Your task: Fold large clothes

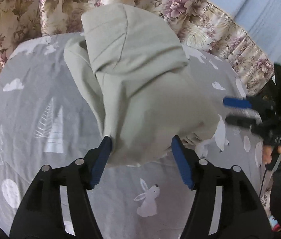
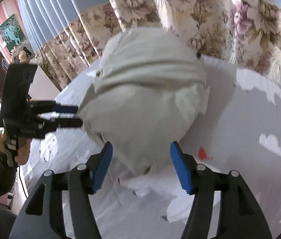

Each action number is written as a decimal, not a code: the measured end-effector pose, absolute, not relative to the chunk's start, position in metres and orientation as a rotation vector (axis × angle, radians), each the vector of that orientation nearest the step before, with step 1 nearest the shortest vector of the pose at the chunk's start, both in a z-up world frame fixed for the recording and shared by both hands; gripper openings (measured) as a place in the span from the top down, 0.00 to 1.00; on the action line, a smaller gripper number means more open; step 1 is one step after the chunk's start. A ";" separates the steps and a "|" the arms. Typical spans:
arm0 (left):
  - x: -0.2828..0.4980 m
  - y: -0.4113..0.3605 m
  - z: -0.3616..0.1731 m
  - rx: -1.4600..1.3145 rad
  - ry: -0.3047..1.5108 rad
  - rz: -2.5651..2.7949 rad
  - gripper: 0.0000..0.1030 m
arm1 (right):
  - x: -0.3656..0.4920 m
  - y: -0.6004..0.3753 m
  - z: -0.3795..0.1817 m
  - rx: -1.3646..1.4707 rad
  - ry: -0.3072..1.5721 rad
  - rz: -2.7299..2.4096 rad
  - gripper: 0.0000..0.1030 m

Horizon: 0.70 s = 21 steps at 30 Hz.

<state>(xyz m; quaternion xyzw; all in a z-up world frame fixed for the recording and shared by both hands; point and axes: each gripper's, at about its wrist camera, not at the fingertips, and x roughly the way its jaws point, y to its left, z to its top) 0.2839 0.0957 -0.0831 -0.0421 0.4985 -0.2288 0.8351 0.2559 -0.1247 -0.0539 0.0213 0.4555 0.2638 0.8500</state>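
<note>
A pale beige garment (image 1: 132,91) lies bunched in a heap on a grey bed sheet (image 1: 41,103) printed with white rabbits and trees. My left gripper (image 1: 141,159) is open, its blue pads either side of the garment's near edge. In the left wrist view the right gripper (image 1: 238,111) reaches in from the right, its fingertips at the garment's right side. In the right wrist view the garment (image 2: 150,103) fills the centre and my right gripper (image 2: 140,165) is open at its near edge. The left gripper (image 2: 70,115) shows at the left, its fingers touching the cloth.
A floral curtain (image 1: 200,22) hangs behind the bed, with blue curtain (image 2: 60,10) beyond. A small red print (image 2: 203,153) marks the sheet near my right fingers. The person's hand (image 2: 19,151) holds the left gripper's handle.
</note>
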 end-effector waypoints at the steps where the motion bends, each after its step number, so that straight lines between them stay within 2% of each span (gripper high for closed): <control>1: 0.289 0.095 -0.088 -0.103 1.063 -0.480 0.41 | 0.260 -0.123 -0.062 0.055 0.978 0.550 0.41; 2: 0.293 0.094 -0.094 -0.120 1.075 -0.484 0.47 | 0.264 -0.121 -0.068 0.058 0.983 0.549 0.41; 3: 0.300 0.094 -0.103 -0.150 1.103 -0.490 0.61 | 0.269 -0.117 -0.074 0.057 0.979 0.565 0.44; 4: 0.303 0.095 -0.109 -0.161 1.124 -0.485 0.65 | 0.272 -0.113 -0.077 0.035 0.980 0.568 0.52; 8: 0.297 0.100 -0.112 -0.182 1.136 -0.506 0.76 | 0.272 -0.110 -0.075 -0.116 1.024 0.512 0.63; 11: 0.294 0.089 -0.114 -0.138 1.151 -0.524 0.78 | 0.272 -0.116 -0.080 -0.185 1.056 0.478 0.65; 16: 0.287 0.068 -0.118 0.042 1.118 -0.470 0.74 | 0.267 -0.118 -0.081 -0.198 1.052 0.499 0.62; 17: 0.285 0.067 -0.113 0.062 1.109 -0.454 0.69 | 0.265 -0.119 -0.075 -0.203 1.050 0.506 0.61; 18: 0.280 0.067 -0.104 0.091 1.086 -0.420 0.60 | 0.262 -0.122 -0.063 -0.207 1.035 0.513 0.58; 19: 0.276 0.068 -0.096 0.115 1.064 -0.393 0.56 | 0.262 -0.125 -0.053 -0.201 1.018 0.519 0.54; 21: 0.268 0.067 -0.075 0.162 1.008 -0.361 0.35 | 0.266 -0.132 -0.028 -0.179 0.956 0.516 0.44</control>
